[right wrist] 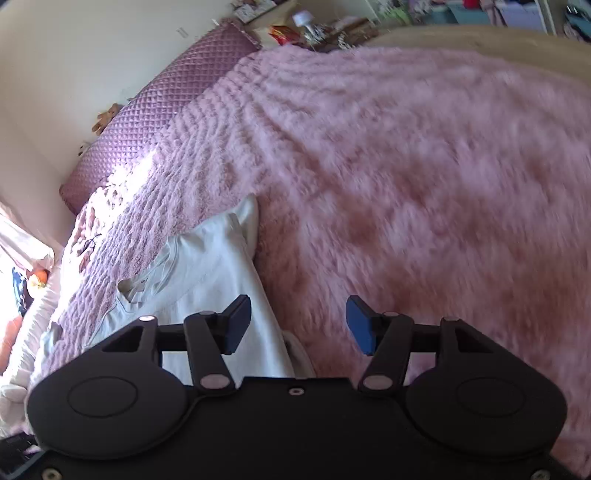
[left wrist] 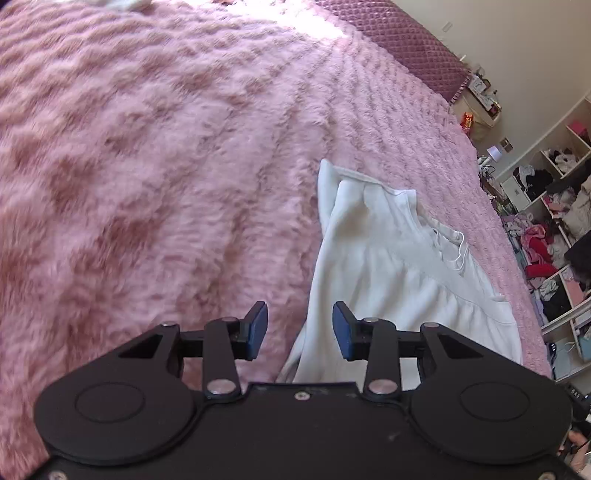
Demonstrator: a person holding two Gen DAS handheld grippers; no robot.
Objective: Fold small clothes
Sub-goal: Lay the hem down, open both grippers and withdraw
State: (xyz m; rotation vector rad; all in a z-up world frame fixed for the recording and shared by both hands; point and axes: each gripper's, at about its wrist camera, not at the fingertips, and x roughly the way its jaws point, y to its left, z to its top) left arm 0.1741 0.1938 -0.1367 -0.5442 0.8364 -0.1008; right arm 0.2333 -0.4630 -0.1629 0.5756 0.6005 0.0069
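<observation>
A small white garment [left wrist: 391,266] lies on the fluffy pink blanket [left wrist: 166,166], partly folded, with a frilled neckline showing. In the left wrist view it sits right of centre, its left edge running down between the blue pads of my left gripper [left wrist: 300,330]. That gripper hovers above it, open, with the pads touching no cloth. In the right wrist view the same white garment [right wrist: 207,273] lies at lower left on the pink blanket [right wrist: 424,184]. My right gripper [right wrist: 298,325] is open above the garment's right edge, with nothing gripped.
A quilted purple headboard cushion [right wrist: 147,122] runs along the wall. Open white shelves [left wrist: 554,206] crammed with clothes stand beyond the bed's right side. A cluttered bedside surface [right wrist: 295,29] sits at the bed's far corner. More white cloth [left wrist: 122,3] lies at the blanket's far edge.
</observation>
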